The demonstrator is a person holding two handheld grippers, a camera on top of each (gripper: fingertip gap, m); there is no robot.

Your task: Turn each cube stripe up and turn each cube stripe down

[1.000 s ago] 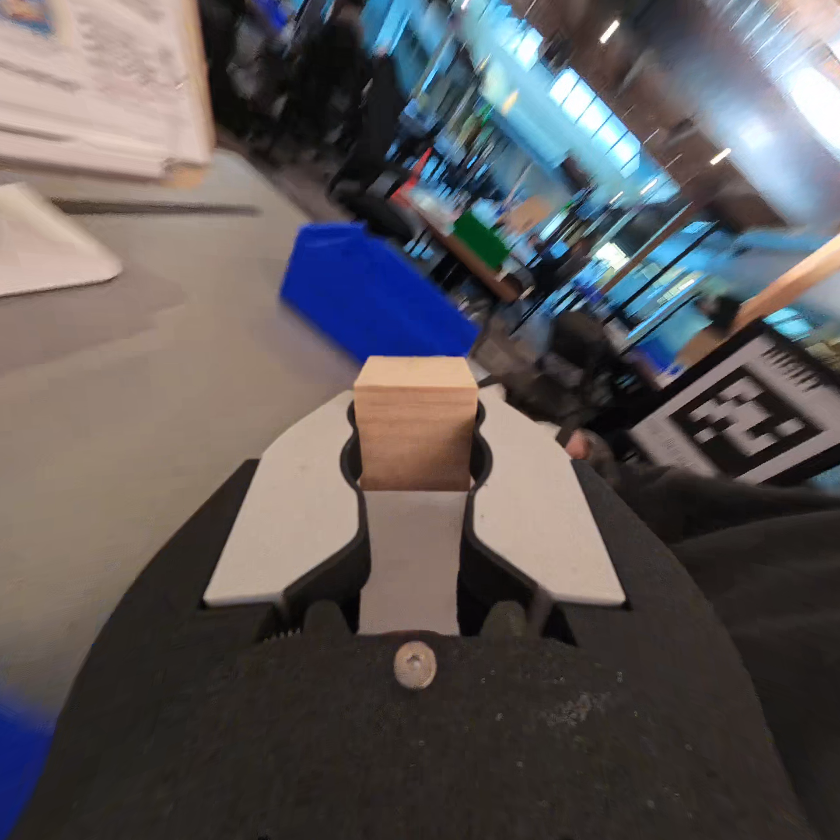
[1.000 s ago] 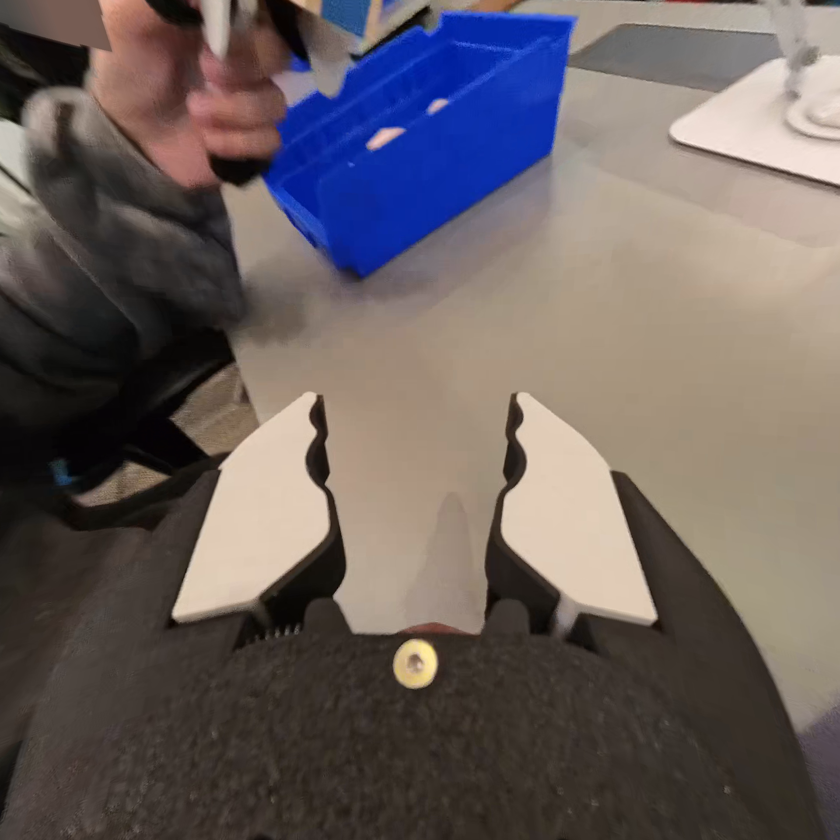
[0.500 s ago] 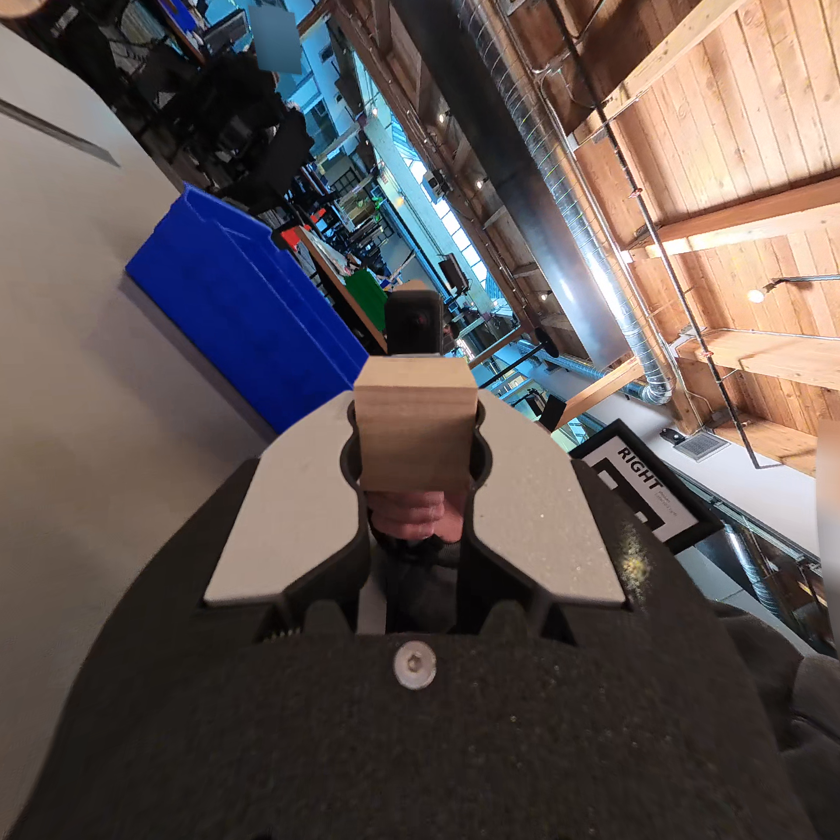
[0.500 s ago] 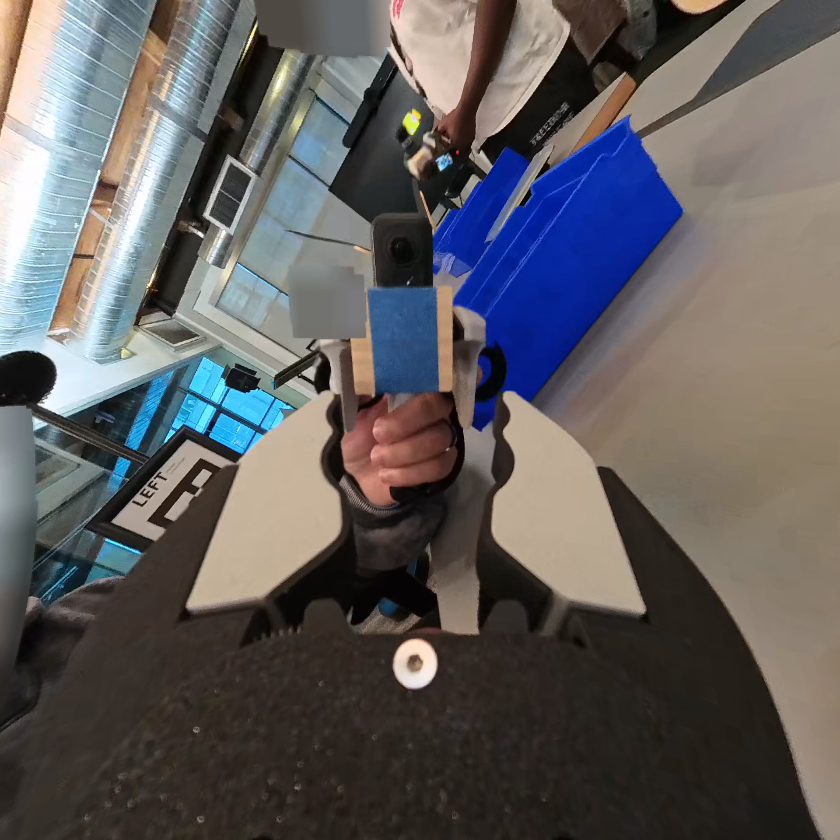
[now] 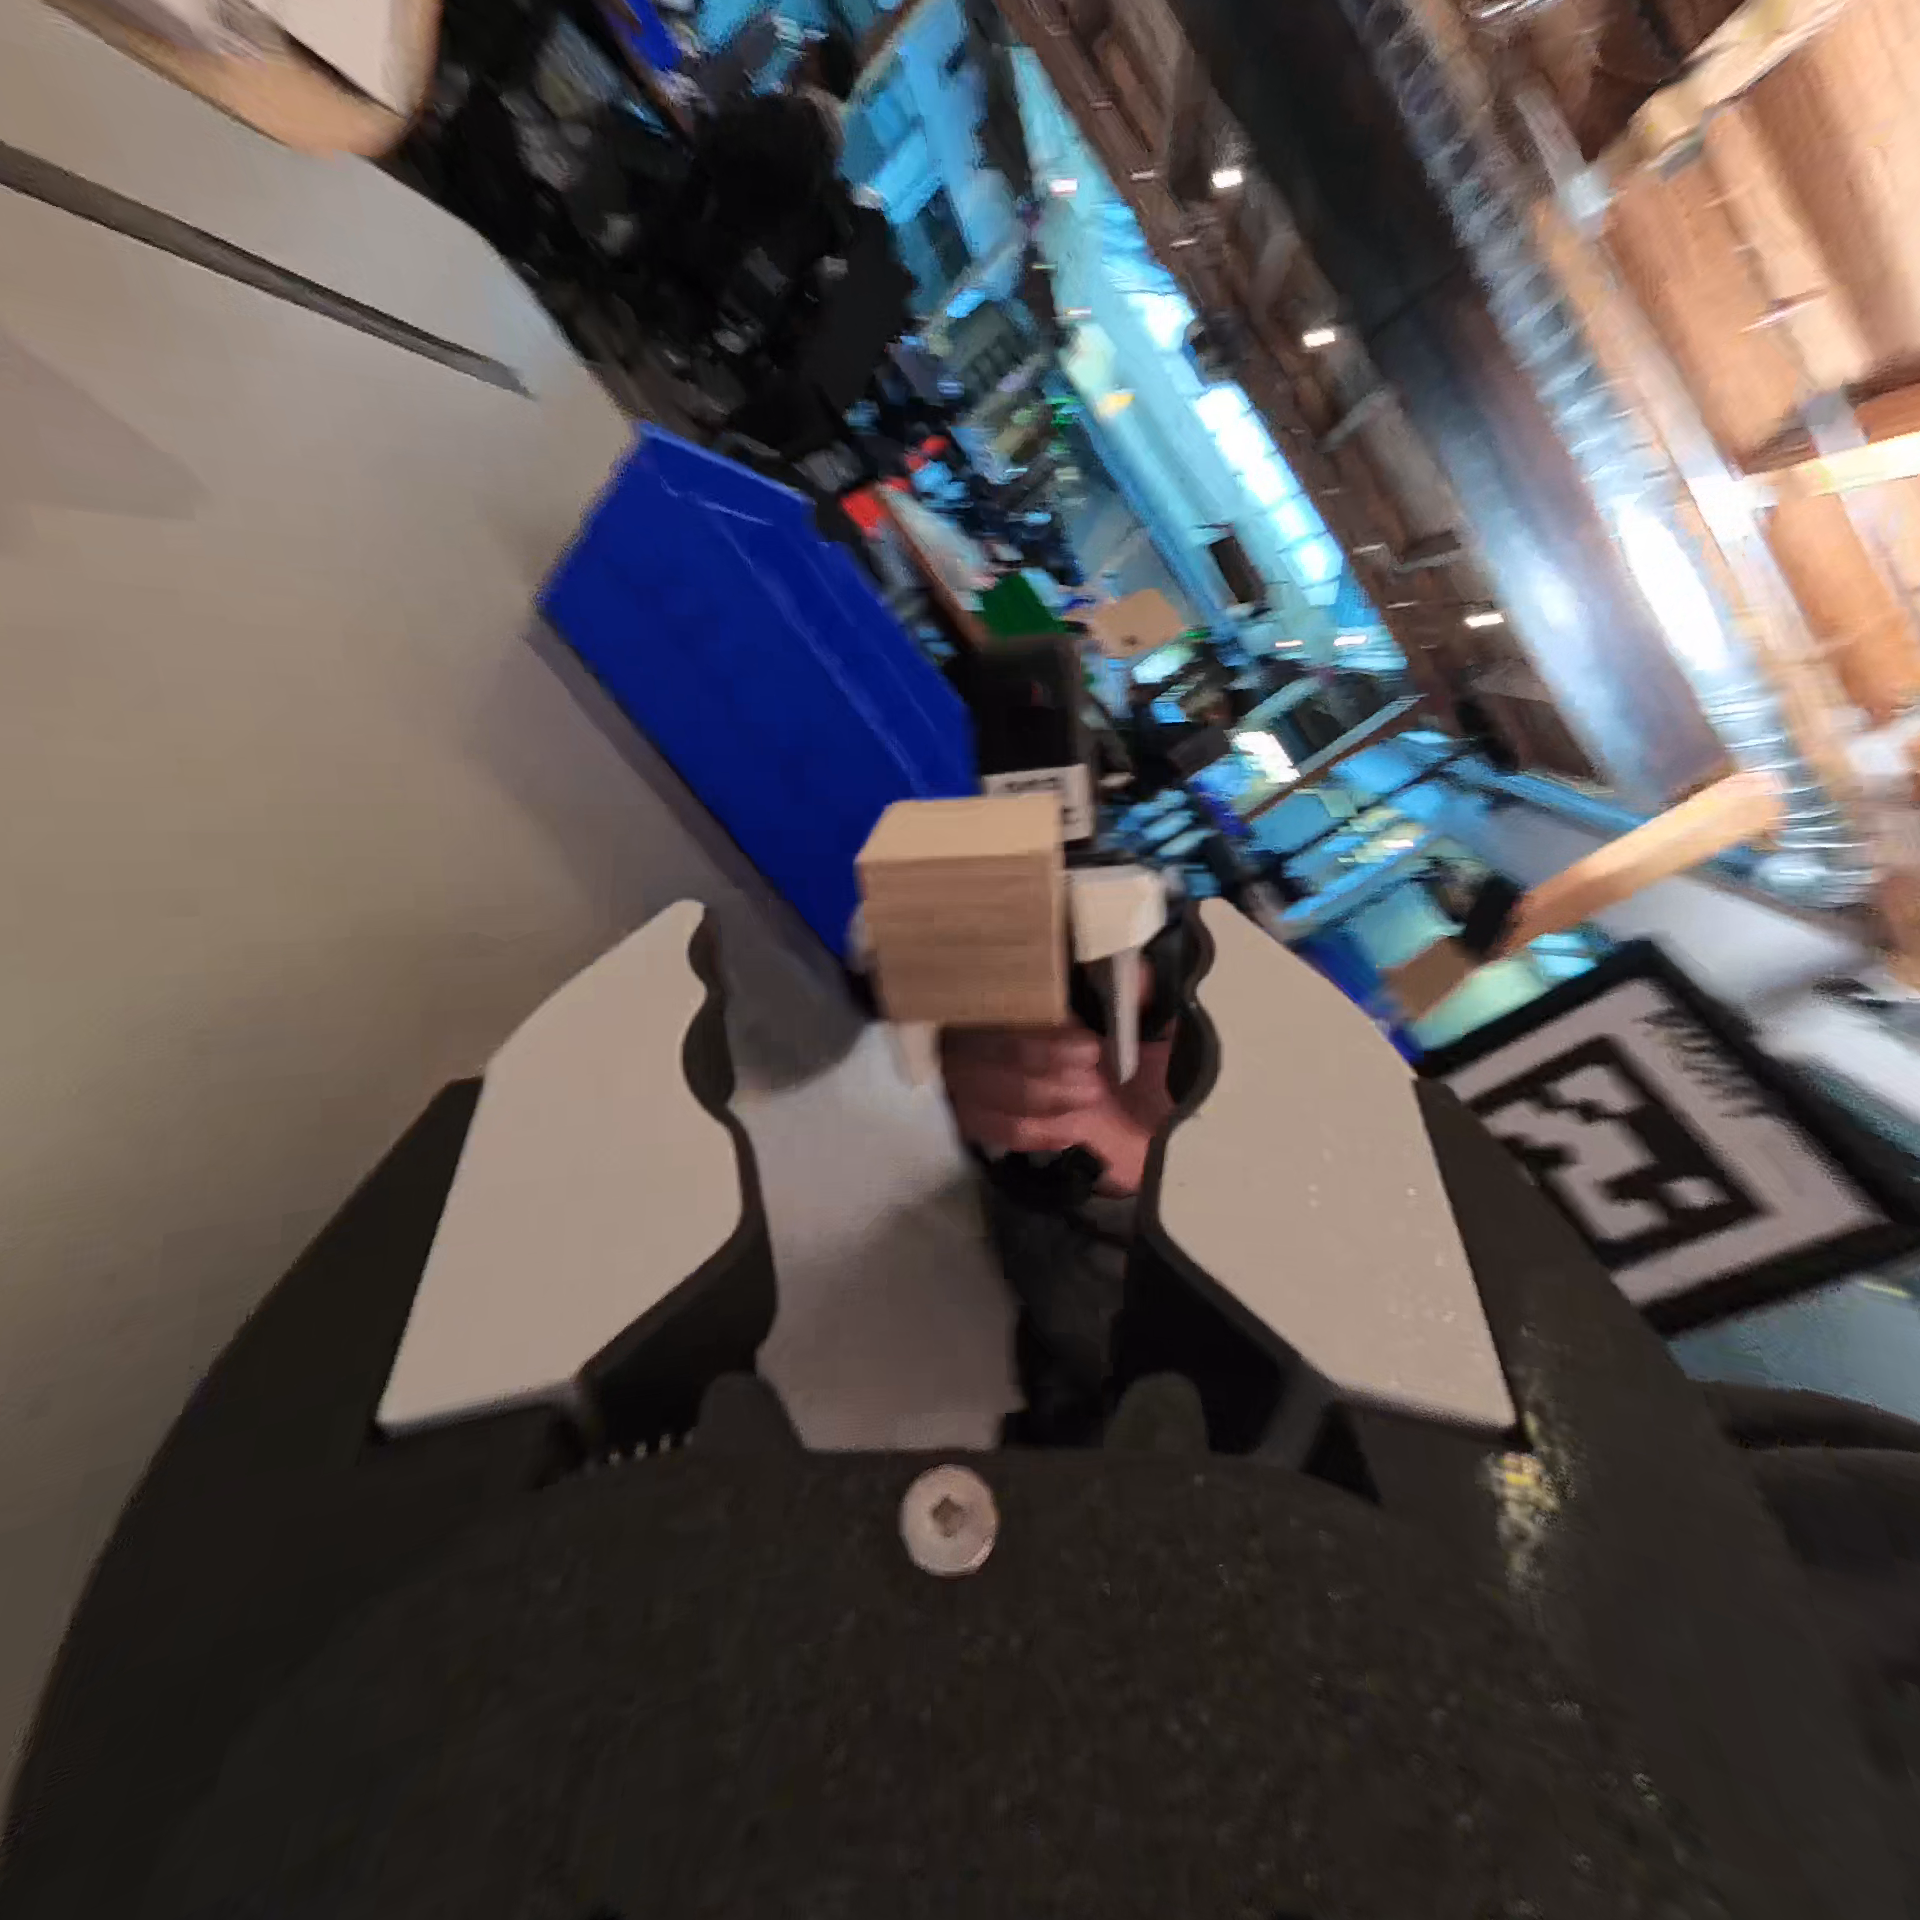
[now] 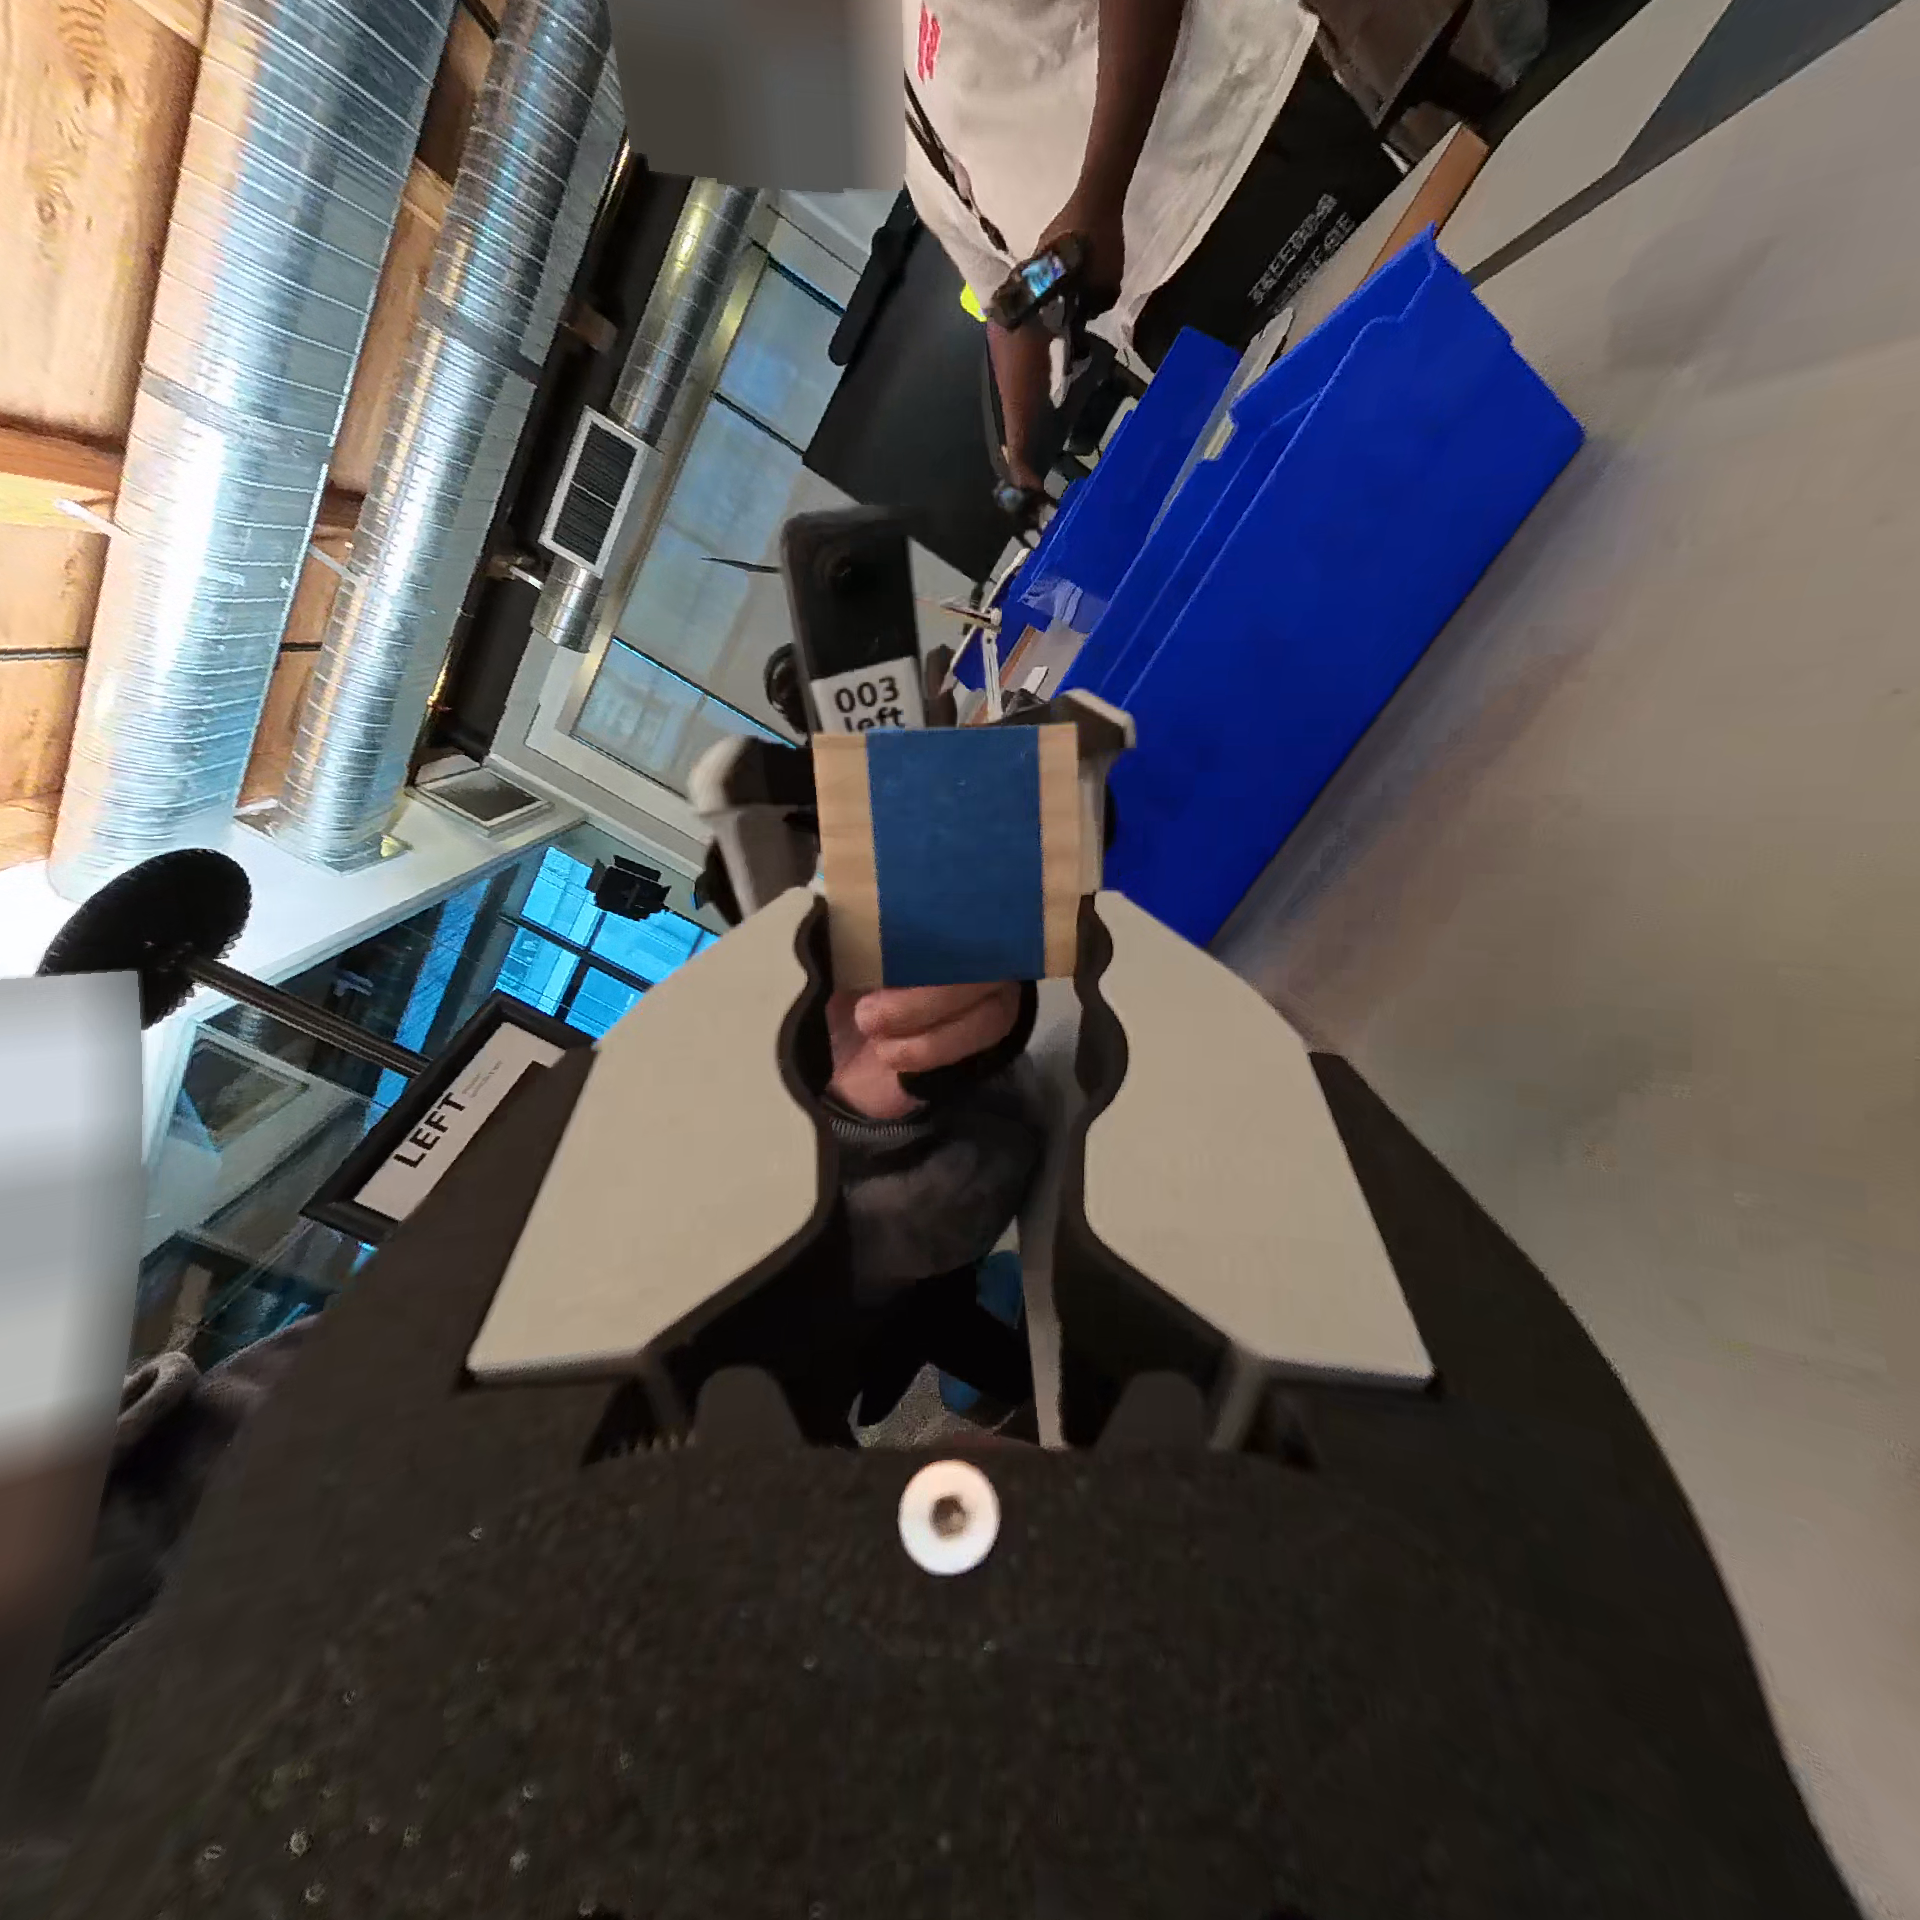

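A wooden cube with a blue stripe (image 6: 956, 852) is up in the air above the grey table (image 6: 1662, 935). My right gripper (image 6: 956, 925) is shut on it, with the striped face turned toward the right wrist camera. In the left wrist view the cube (image 5: 966, 914) shows plain wood faces, and the right gripper's white fingers (image 5: 1112, 914) clamp it. My left gripper (image 5: 951, 925) is open and empty, just short of the cube. It also shows behind the cube in the right wrist view (image 6: 904, 748), its fingers spread on either side.
A blue bin (image 5: 748, 675) stands on the table behind the grippers; it also shows in the right wrist view (image 6: 1299, 623). A person in a white shirt (image 6: 1039, 156) stands beyond it. A black-and-white marker board (image 5: 1610, 1153) is on the right.
The cube passed from my left gripper to my right. The left gripper opened and drew back a little. The right gripper closed on the cube.
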